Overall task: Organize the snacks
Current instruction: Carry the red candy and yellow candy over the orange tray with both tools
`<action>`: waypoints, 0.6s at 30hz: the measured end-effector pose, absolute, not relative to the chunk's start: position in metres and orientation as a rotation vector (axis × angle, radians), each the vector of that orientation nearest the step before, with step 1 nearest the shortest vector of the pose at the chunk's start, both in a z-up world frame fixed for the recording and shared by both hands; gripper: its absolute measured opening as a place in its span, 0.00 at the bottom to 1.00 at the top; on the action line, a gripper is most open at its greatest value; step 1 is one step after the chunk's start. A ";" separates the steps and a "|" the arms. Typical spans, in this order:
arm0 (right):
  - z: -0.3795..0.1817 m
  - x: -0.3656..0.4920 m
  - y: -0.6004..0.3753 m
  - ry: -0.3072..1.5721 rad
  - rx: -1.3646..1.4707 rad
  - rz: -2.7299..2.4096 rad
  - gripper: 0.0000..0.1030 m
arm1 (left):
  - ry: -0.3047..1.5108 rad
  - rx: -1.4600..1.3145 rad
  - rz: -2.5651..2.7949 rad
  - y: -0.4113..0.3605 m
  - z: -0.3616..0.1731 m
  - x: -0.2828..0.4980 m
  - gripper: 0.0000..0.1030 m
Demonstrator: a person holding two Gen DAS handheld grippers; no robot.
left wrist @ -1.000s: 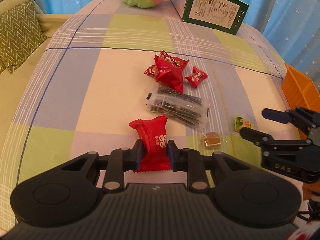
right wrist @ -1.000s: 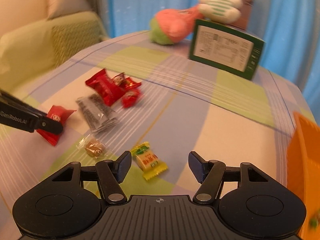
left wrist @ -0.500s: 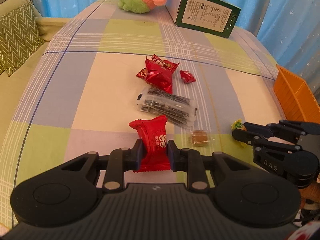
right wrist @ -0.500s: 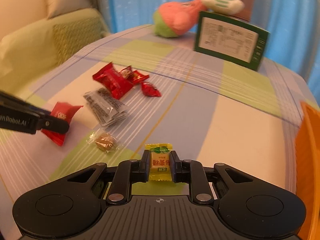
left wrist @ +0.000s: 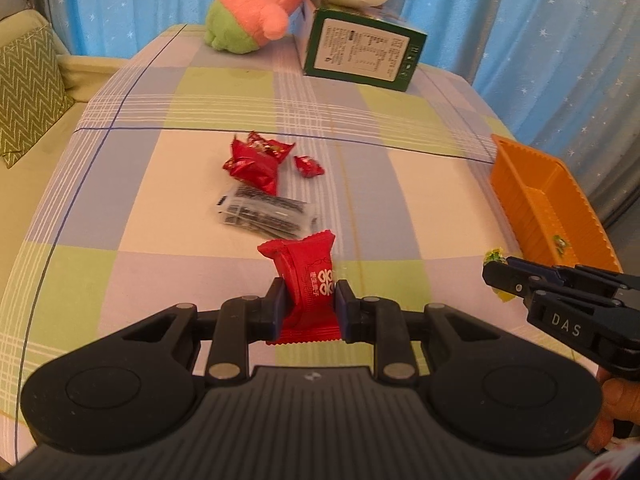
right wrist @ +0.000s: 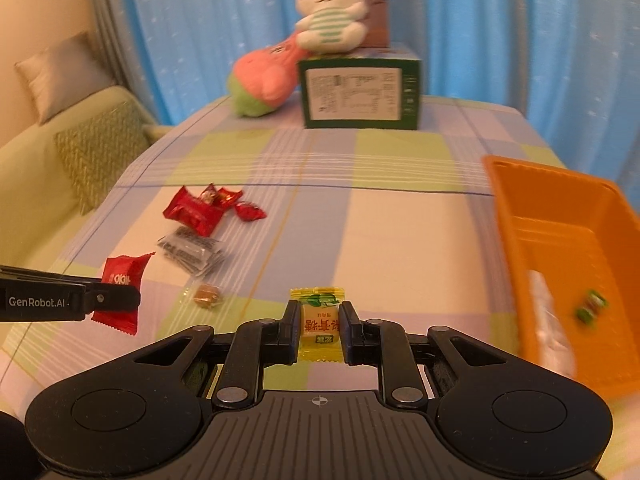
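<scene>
My left gripper (left wrist: 310,304) is shut on a red snack packet (left wrist: 306,276) and holds it above the checked tablecloth; the gripper (right wrist: 134,300) and its packet (right wrist: 120,276) also show in the right wrist view. My right gripper (right wrist: 319,322) is shut on a yellow candy (right wrist: 319,320), lifted off the cloth; the gripper (left wrist: 490,274) shows at the right in the left wrist view. An orange basket (right wrist: 560,216) stands to the right and holds a small green candy (right wrist: 590,306) and a clear wrapper.
On the cloth lie a pile of red packets (left wrist: 256,162), a small red candy (left wrist: 308,166), a clear black-printed packet (left wrist: 266,216) and a brown candy (right wrist: 206,294). A green box (left wrist: 360,50) and plush toys (left wrist: 256,20) stand at the far edge. A sofa lies to the left.
My right gripper shut on the yellow candy and lifted it. Both grippers rose and drew back; the left one kept its hold on the red packet.
</scene>
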State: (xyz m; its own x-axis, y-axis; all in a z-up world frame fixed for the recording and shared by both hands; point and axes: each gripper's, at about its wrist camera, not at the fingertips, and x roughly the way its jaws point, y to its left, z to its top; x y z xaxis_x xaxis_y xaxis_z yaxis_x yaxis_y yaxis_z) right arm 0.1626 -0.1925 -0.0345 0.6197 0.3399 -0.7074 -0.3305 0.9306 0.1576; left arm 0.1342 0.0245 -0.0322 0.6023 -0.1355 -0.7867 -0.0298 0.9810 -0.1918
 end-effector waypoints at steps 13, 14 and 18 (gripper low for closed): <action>0.009 0.119 -0.265 0.783 0.060 0.235 0.20 | 0.885 -0.159 -0.182 -0.046 0.005 0.114 0.22; 0.012 0.116 -0.270 0.776 0.064 0.225 0.20 | 0.884 -0.156 -0.192 -0.052 0.007 0.113 0.22; 0.023 0.108 -0.293 0.756 0.082 0.188 0.20 | 0.880 -0.146 -0.234 -0.074 0.014 0.112 0.22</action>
State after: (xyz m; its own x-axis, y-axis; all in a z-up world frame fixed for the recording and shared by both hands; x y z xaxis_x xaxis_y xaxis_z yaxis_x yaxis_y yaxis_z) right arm 0.1077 -0.2930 0.0234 0.7119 0.1990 -0.6735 -0.1403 0.9800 0.1412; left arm 0.1117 -0.0742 0.0138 0.6141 -0.2617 -0.7446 0.1418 0.9646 -0.2221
